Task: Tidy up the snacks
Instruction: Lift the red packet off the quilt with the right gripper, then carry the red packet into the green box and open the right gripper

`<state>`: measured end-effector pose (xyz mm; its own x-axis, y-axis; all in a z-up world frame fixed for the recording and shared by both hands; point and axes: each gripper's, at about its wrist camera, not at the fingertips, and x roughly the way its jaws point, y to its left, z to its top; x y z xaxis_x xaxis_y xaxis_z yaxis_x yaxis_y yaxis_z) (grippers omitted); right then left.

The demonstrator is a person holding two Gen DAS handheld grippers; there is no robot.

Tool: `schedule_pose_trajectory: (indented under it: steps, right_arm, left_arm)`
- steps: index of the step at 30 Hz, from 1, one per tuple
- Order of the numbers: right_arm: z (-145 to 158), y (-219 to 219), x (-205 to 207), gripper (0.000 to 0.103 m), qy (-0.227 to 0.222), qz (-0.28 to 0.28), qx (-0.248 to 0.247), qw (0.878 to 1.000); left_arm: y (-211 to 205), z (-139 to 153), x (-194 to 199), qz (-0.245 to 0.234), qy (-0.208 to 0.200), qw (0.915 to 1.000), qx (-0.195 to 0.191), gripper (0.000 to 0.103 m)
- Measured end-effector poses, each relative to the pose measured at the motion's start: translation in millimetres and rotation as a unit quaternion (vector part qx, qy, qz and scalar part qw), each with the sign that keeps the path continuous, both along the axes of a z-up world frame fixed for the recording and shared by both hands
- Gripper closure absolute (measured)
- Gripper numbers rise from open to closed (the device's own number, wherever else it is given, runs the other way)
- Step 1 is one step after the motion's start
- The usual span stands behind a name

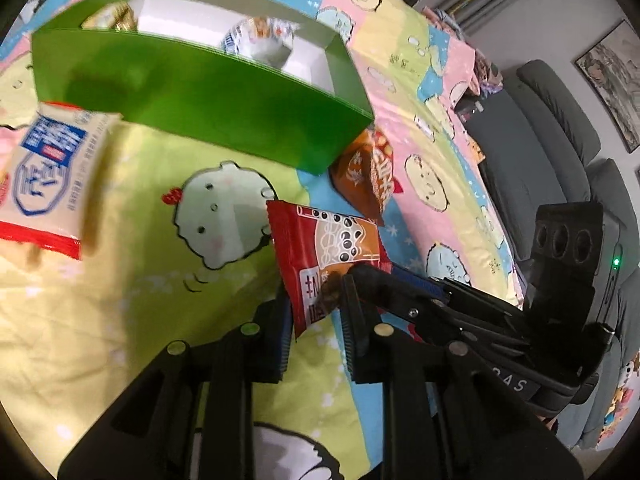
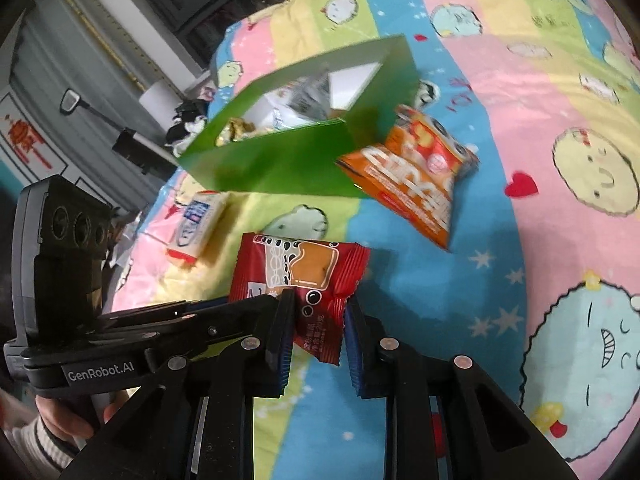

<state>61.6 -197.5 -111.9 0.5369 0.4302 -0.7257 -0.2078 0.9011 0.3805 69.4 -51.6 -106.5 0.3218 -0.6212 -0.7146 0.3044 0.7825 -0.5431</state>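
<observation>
Both grippers meet on the red packet (image 1: 326, 258), held above the sheet (image 1: 132, 300). The left gripper (image 1: 314, 334) stands partly open around its near edge; the right gripper (image 2: 318, 330) also stands partly open around it. Whether either grips it, I cannot tell. Beyond lie the green box (image 1: 224, 120), an orange packet (image 2: 416, 188) at its right and a white packet (image 1: 48, 176) at its left.

green box (image 2: 280, 160) blocks ahead; bedspread (image 2: 500, 240) open rightward.
</observation>
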Motion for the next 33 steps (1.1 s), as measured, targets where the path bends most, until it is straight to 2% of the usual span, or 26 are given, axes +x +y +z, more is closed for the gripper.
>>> schedule_pose_trajectory:
  steps: [8, 15, 26, 33]
  right_arm:
    - [30.4, 20.2, 4.2, 0.078, -0.045, 0.021, -0.001, 0.999]
    - [51.6, 33.9, 24.1, 0.078, -0.076, 0.032, -0.004, 0.997]
    - [70.7, 43.1, 66.2, 0.078, -0.100, 0.031, 0.000, 0.994]
    - [71.9, 52.7, 92.8, 0.078, -0.103, 0.035, -0.006, 0.994]
  left_arm:
    - [18.0, 31.7, 6.4, 0.030, -0.046, 0.9985, -0.003, 0.082]
    - [24.4, 51.5, 26.2, 0.043, -0.076, 0.9962, 0.003, 0.082]
    - [41.2, 67.4, 63.3, 0.048, -0.103, 0.9935, 0.003, 0.082]
    - [51.4, 66.9, 87.8, 0.057, -0.100, 0.9934, 0.000, 0.082]
